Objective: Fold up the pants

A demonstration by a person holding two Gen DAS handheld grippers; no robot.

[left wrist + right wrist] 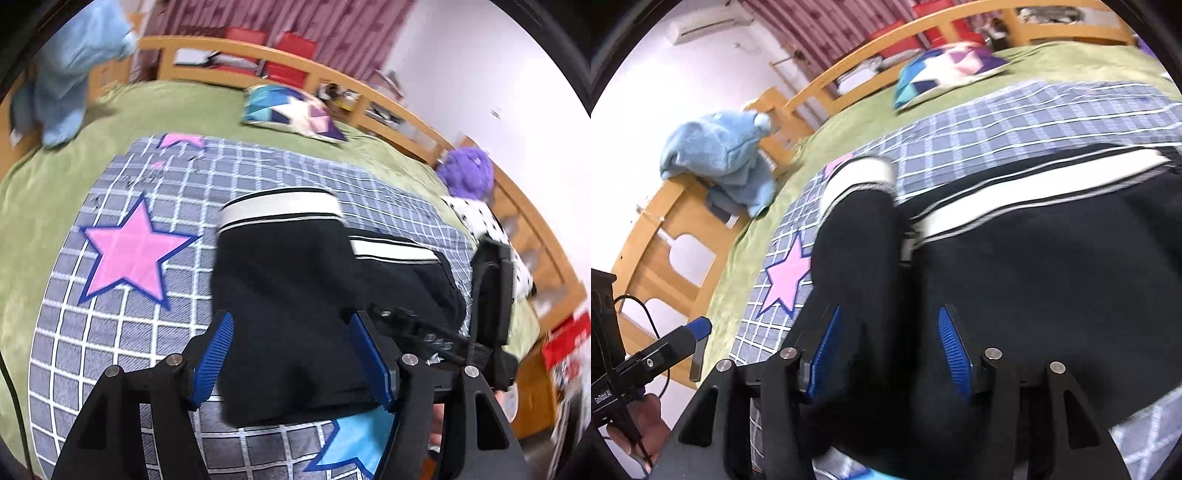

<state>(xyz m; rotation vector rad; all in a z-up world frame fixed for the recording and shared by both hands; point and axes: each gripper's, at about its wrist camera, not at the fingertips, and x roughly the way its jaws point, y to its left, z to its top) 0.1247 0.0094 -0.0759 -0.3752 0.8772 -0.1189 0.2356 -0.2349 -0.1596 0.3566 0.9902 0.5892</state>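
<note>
The black pants (295,295) lie mid-frame on the checked star blanket (129,332) on the bed. Left tongs (291,358) and right tongs (886,350) both stand apart above the cloth. Only the right view shows the blue towel (720,155), upper left.

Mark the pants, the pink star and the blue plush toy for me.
pants (288,295), left wrist view, black fabric below the waistband.
pink star (129,251), left wrist view, star's centre.
blue plush toy (720,155), right wrist view, its body.
</note>
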